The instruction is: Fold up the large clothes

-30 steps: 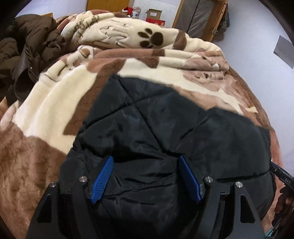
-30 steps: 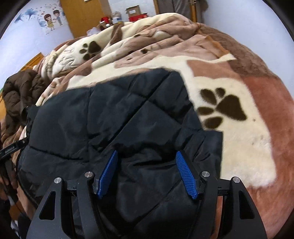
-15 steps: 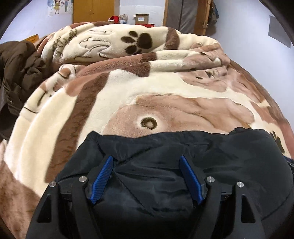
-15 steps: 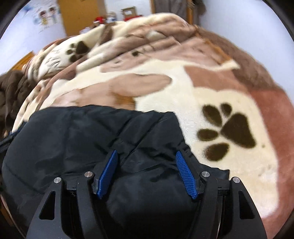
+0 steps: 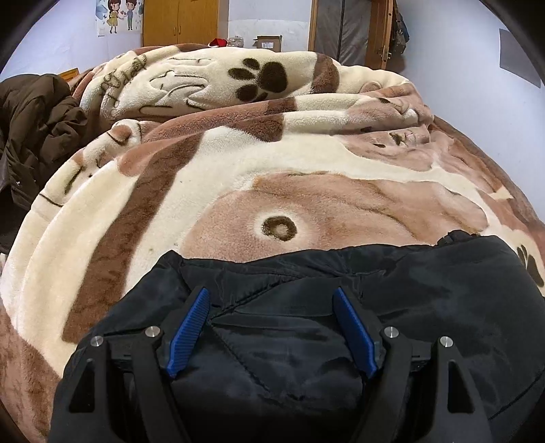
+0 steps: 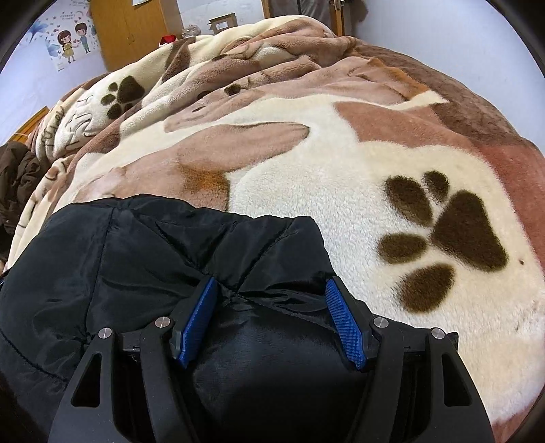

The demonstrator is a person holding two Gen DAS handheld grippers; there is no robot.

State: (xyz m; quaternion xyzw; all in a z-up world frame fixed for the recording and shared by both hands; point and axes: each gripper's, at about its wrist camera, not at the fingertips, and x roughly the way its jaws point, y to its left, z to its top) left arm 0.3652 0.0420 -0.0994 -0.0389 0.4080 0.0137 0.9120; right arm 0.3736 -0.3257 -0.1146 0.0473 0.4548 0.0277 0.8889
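Closest to the left wrist camera, the left gripper (image 5: 272, 327) has its two blue ribbed pads (image 5: 189, 327) spread wide, and a bulging mound of the black quilted padded jacket (image 5: 425, 306) fills the gap between them. The fabric touches the inner face of the left pad, but the pads do not look pressed together on it; whether they pinch a layer underneath cannot be told. From here the jacket spreads to the right and slightly forward, its far edge forming a low dark ridge across the lower part of the view.

In the right wrist view the right gripper (image 6: 270, 318) is likewise spread apart, its blue pads (image 6: 344, 323) flanking a puffed fold of the same jacket (image 6: 119, 259). A stitched seam runs between the pads. The jacket's bulk lies to the left of this gripper, and its right edge ends just beyond the right pad.

The jacket rests on a plush cream and brown fleece blanket (image 5: 221, 177) printed with dark paw marks; a large paw print (image 6: 453, 235) sits just right of the jacket. Farther back the blanket is heaped in rolls. At the far left lies a crumpled dark brown coat (image 5: 37, 116). Beyond stand a wooden wardrobe (image 5: 180, 22), a cardboard box (image 5: 269, 42) and a cartoon wall poster (image 6: 69, 42).
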